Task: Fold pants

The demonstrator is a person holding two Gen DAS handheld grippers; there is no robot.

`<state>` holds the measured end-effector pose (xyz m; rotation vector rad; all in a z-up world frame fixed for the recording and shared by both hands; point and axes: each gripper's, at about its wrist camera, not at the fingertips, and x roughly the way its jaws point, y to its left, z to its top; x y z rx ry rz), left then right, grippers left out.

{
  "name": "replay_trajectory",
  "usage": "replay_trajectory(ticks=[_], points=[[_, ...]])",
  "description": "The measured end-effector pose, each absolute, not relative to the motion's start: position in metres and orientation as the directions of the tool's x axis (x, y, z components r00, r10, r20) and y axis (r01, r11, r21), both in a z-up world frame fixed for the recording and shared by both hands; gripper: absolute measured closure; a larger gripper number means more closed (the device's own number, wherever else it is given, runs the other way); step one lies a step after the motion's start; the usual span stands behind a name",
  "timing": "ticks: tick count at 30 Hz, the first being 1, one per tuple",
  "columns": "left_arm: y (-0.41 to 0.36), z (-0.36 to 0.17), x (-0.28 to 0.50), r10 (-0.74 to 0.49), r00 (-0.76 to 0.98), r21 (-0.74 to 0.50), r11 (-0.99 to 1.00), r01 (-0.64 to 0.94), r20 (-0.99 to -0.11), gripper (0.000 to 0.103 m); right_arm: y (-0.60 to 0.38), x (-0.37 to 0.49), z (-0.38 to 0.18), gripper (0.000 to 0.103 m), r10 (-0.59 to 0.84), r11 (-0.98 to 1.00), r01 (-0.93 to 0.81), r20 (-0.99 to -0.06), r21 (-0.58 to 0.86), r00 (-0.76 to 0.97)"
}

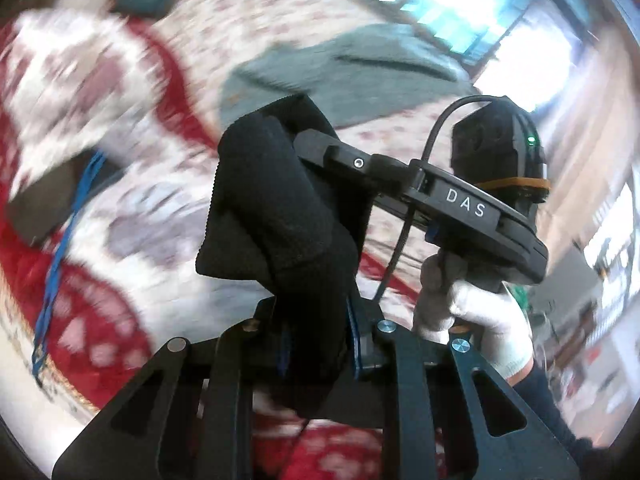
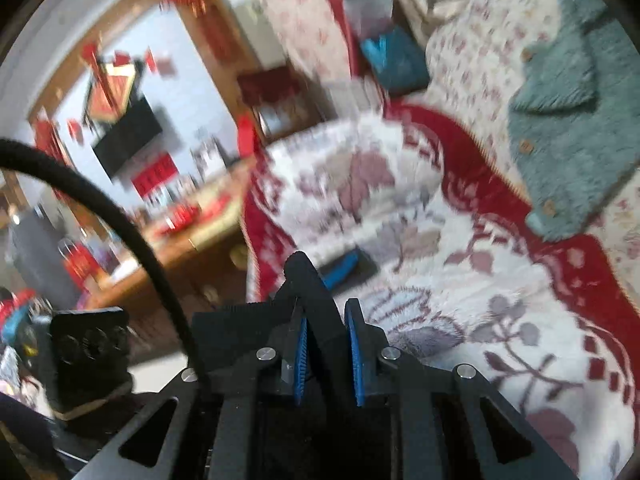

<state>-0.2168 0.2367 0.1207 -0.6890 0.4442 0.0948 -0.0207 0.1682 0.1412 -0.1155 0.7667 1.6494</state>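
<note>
Gripping one black pants (image 1: 280, 208): left tool (image 1: 320, 344), right tool (image 2: 328, 356).

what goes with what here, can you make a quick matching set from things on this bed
Things:
1 fuzzy teal button cardigan
2 black knit pants
3 blue strap
4 white knit glove

States:
a clamped in both grippers
b lying flat on the floral blanket
c on the hand holding the right gripper
d trailing across the red patterned cover

Pairs: 1-b, 2-a, 3-d, 4-c

Left tongs (image 1: 320, 344) buried in black pants (image 1: 276, 216).
</note>
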Motion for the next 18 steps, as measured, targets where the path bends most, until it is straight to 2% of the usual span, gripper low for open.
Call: replay_trajectory(ticks=[4,9,14,18], points=[[0.182,0.153,-0.204,-0.165,0.912,-0.531,0.845,-0.066,-0.376,0.082,0.088,-0.015,0.178,0.086,0.908,0.003,-0.906,-0.382,0.422,-0.175],[0.11,0.16,-0.176,-0.265,0.875,-0.457,0.887,0.057,-0.405,0.082,-0.027,0.002,0.184,0.086,0.95,0.122,-0.88,-0.309,0.458,-0.029],[0.049,0.138,-0.149,-0.344,0.805,-0.445,0.889,0.112,-0.484,0.082,-0.115,0.017,0.149,0.086,0.948,0.247,-0.801,-0.306,0.546,0.084],[0.011,0.102,-0.121,-0.352,0.737,-0.431,0.898,0.091,-0.578,0.082,-0.167,0.029,0.098,0.086,0.912,0.379,-0.704,-0.373,0.601,0.172]])
